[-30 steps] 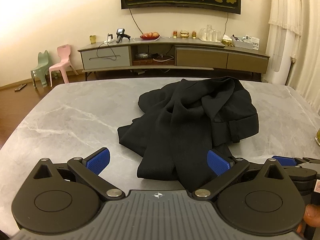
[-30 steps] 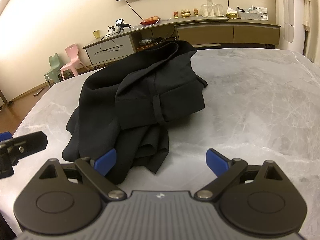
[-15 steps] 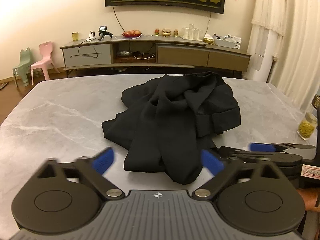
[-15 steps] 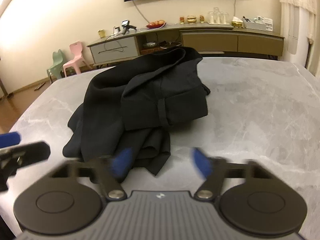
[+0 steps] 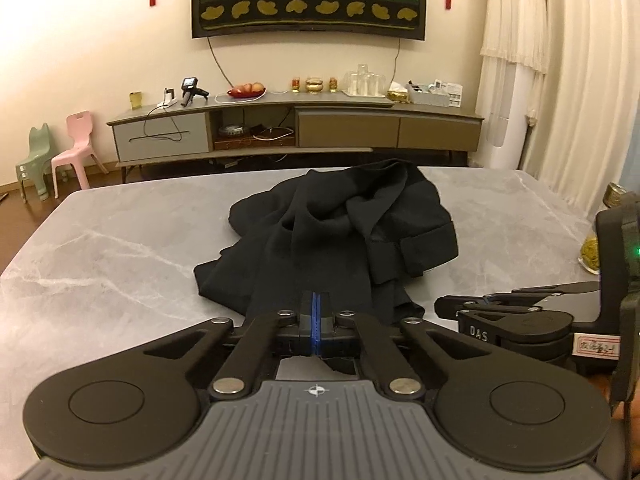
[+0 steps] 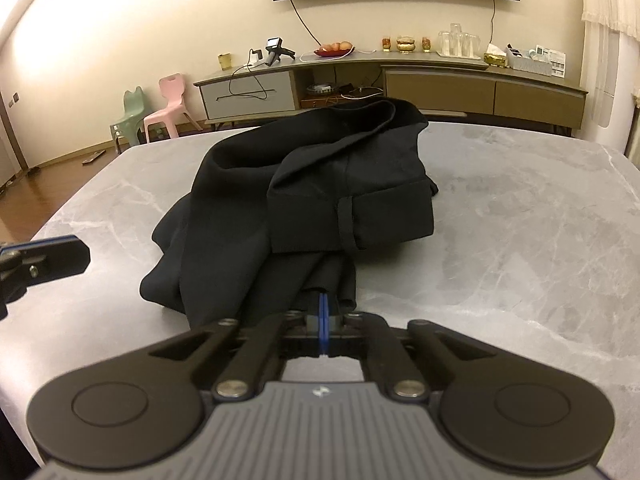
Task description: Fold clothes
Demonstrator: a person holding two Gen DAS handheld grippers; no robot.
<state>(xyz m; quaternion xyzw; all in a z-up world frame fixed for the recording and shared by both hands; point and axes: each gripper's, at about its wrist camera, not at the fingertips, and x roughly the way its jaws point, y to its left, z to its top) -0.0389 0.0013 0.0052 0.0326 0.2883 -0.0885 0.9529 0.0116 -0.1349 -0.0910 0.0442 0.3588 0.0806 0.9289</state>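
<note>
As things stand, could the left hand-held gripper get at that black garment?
Probably yes: the left hand-held gripper sits at the black garment's near edge with nothing between. Its jaws are shut, whether on cloth is unclear.

Both wrist views look low across the table (image 5: 100, 248), sharing the black garment (image 5: 340, 232) close ahead

Black garment (image 5: 340, 236) on grey white-veined marble table (image 5: 120, 264); blue-padded fingers (image 5: 316, 312)
</note>
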